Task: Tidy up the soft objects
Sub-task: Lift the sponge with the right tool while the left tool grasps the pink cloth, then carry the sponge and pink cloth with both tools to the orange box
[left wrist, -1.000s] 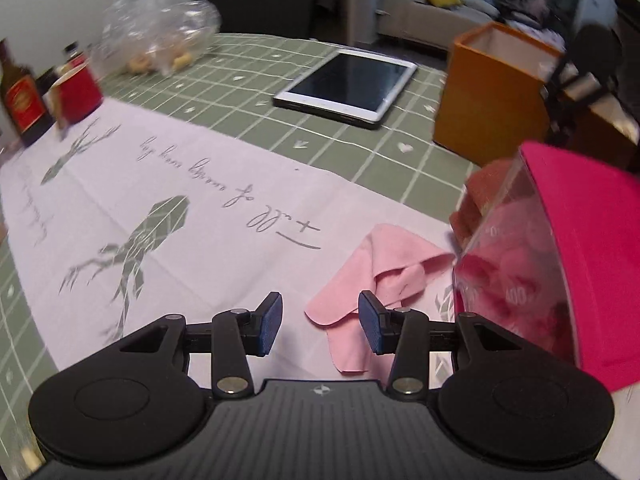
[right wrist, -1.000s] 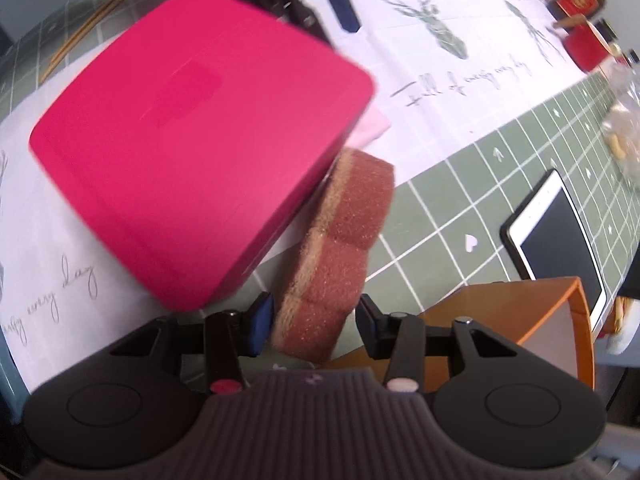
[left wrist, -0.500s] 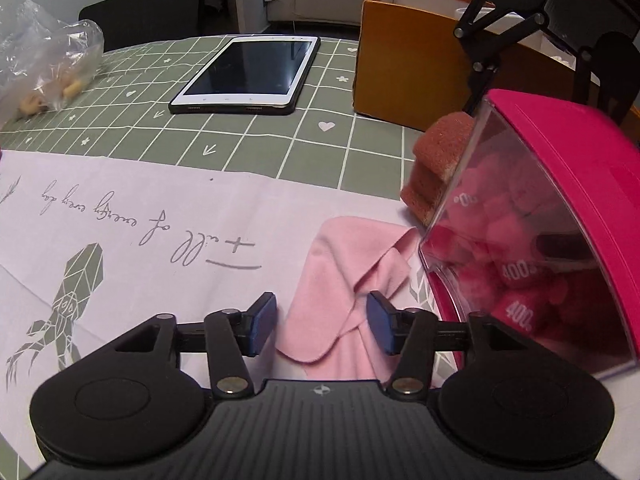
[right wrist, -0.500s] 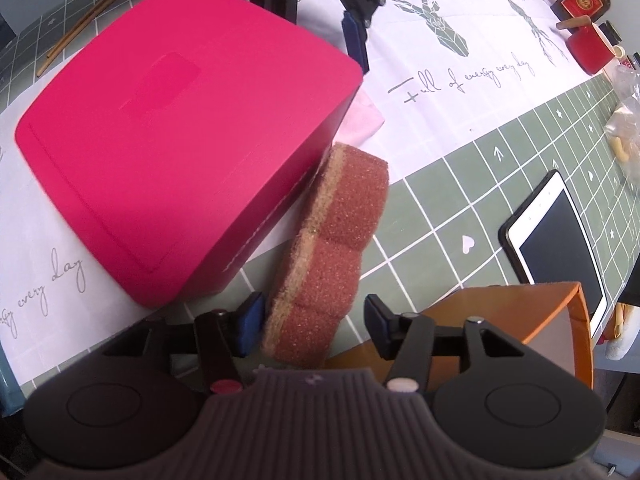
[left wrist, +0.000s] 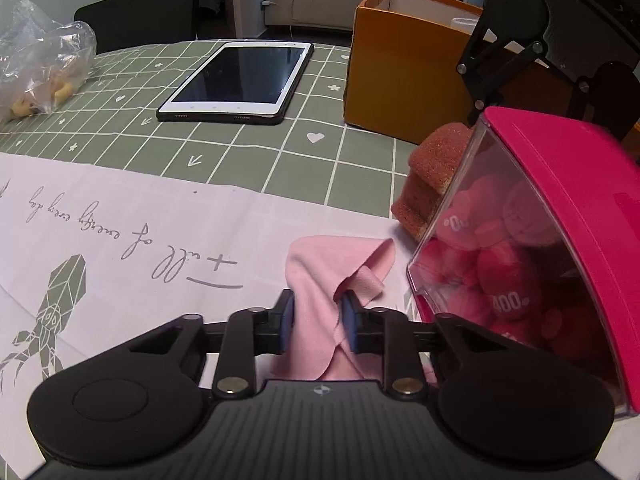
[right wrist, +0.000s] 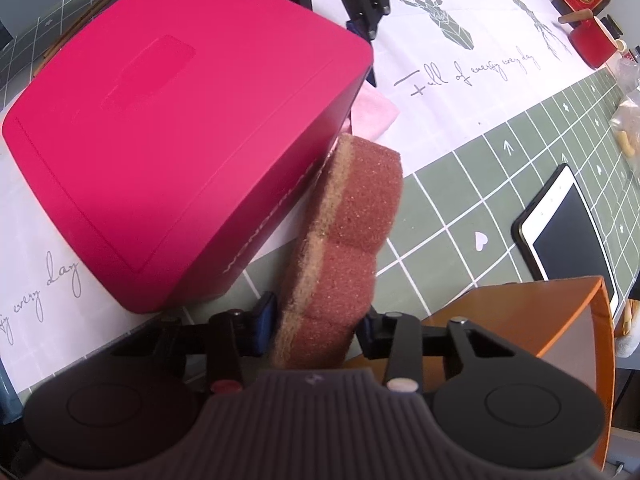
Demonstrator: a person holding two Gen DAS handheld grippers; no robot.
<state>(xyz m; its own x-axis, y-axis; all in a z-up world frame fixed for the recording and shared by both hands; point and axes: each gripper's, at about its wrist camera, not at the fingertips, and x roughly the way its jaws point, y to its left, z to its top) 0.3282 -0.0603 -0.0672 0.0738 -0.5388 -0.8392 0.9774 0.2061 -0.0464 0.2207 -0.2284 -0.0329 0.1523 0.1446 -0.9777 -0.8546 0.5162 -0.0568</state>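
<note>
Closing on two soft items at once, I work beside the magenta box (right wrist: 180, 152) that fills the left of the right-wrist view, its clear front showing pink pads inside. Both pairs of jaws have just narrowed from wider stances a moment ago. My right gripper (right wrist: 316, 320) is now clamped on the brown sponge (right wrist: 344, 232), which stands on edge against the box's lower right corner; its long axis runs from bottom centre up toward the frame's middle, tan layer facing the box. My left gripper (left wrist: 318, 316), at bottom centre of its own view, has pinched a raised fold of the pink cloth (left wrist: 332, 272), which lies rumpled on the white runner of the tabletop (left wrist: 260, 152), spreading away toward mid-frame with no clear long axis. Both items look secured, so lifting seems the next step, perhaps into the orange box (left wrist: 404, 80) at upper right. A tablet (left wrist: 240, 76) sits at upper centre.
</note>
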